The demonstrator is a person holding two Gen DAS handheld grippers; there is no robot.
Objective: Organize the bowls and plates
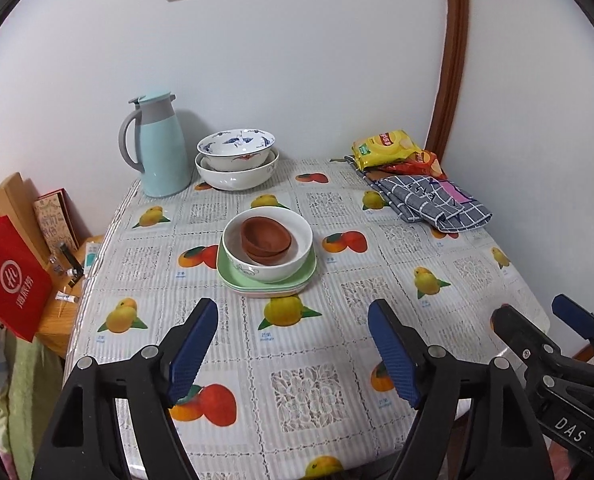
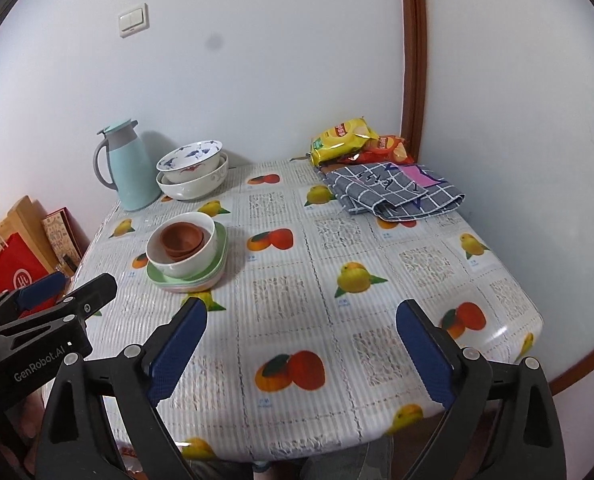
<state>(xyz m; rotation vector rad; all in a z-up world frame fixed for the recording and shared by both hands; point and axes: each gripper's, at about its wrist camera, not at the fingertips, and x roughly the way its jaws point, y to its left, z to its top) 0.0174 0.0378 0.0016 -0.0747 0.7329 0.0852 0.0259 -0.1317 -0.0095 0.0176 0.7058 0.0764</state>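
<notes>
In the middle of the fruit-print table (image 1: pixel 337 360) lies a stack of green plates (image 1: pixel 233 276) over a pink one. A white bowl (image 1: pixel 281 268) sits on the stack and holds nested brown bowls (image 1: pixel 265 236). Near the back wall a blue-patterned bowl (image 1: pixel 237 148) rests inside a larger white bowl (image 1: pixel 237 178). My left gripper (image 1: pixel 293 312) hovers over the near table edge, open and holding nothing, short of the stack. My right gripper (image 2: pixel 302 308) is open too, with nothing in it; the plates (image 2: pixel 217 272) and white bowl (image 2: pixel 185 266) lie ahead to its left. The two grippers are side by side.
A pale blue thermos jug (image 1: pixel 163 148) stands at the back left beside the bowls. Yellow and red snack bags (image 1: pixel 389 148) and a folded checked cloth (image 1: pixel 433 200) fill the back right corner. Left of the table, a red paper bag (image 1: pixel 11 276) and boxes sit on a low wooden stand.
</notes>
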